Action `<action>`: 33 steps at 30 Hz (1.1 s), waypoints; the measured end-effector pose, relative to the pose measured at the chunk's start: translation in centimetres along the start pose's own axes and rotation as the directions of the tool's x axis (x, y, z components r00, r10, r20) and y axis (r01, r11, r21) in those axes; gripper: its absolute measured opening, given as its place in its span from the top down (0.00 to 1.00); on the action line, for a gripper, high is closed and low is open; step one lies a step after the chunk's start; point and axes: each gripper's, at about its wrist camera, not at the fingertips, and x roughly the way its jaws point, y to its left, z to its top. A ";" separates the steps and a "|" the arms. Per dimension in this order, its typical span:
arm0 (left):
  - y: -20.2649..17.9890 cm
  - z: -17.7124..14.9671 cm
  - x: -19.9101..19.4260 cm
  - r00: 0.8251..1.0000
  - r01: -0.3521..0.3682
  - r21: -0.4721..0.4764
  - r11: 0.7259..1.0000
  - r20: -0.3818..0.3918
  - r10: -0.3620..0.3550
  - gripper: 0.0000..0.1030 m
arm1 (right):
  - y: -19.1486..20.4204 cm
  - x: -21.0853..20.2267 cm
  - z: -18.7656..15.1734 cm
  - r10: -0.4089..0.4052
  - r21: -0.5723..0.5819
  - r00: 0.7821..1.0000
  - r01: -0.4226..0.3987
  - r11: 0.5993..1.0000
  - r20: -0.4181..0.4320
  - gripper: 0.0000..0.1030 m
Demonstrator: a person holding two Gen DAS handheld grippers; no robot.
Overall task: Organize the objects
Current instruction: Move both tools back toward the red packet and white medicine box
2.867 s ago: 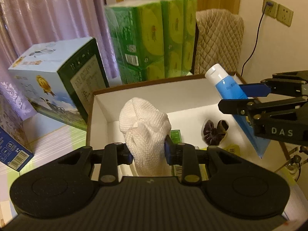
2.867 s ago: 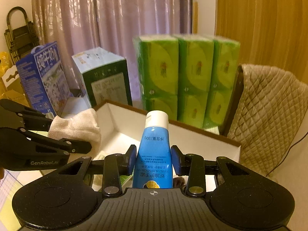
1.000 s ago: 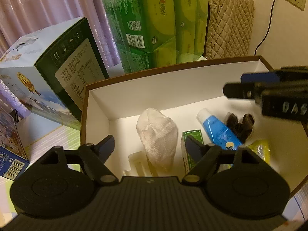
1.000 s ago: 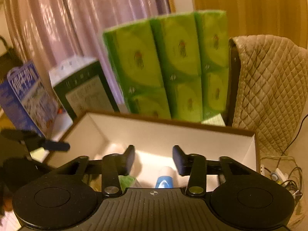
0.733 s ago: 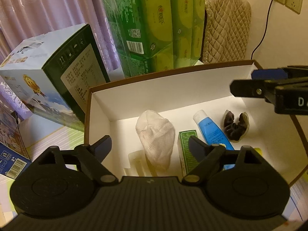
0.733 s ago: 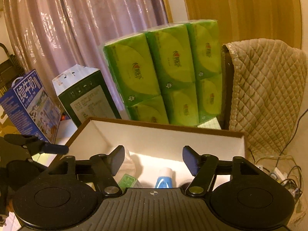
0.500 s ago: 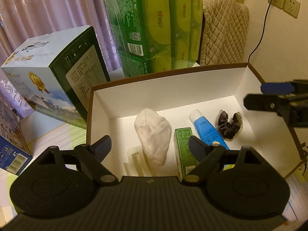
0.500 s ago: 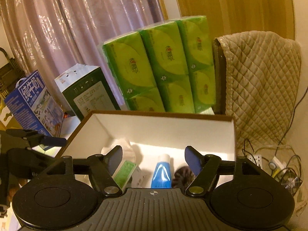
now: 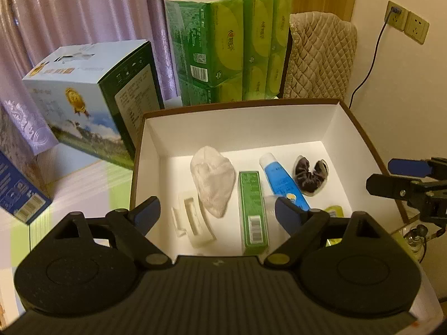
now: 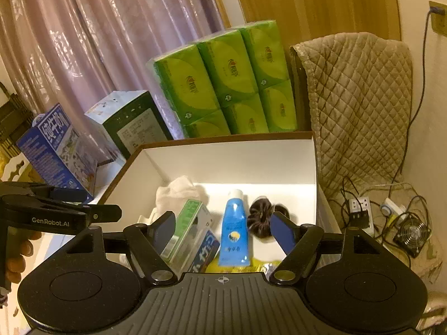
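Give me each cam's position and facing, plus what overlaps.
Left wrist: rides on the left tongs, above the near-left side of the white box, looking down and forward into it; its own open fingers show, with the right tongs at the right edge.
Right wrist: rides on the right tongs, at the box's near-right, facing the curtain; own open fingers, left tongs and a hand show.
Shared: box, blue tube, white cloth, green tissue packs.

A lived-in room of a home.
Ahead of the tongs hang mauve patterned curtains [image 10: 92,42], with stacked green tissue packs [image 10: 226,81], a beige quilted chair cover [image 10: 360,97] and wall sockets [image 9: 408,22] to the right.
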 end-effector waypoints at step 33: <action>0.2 -13.3 -11.2 0.998 -0.012 -0.133 0.991 -0.060 0.004 0.15 | 7.0 -7.9 -10.1 0.008 0.011 0.994 -0.007 1.000 -0.107 0.29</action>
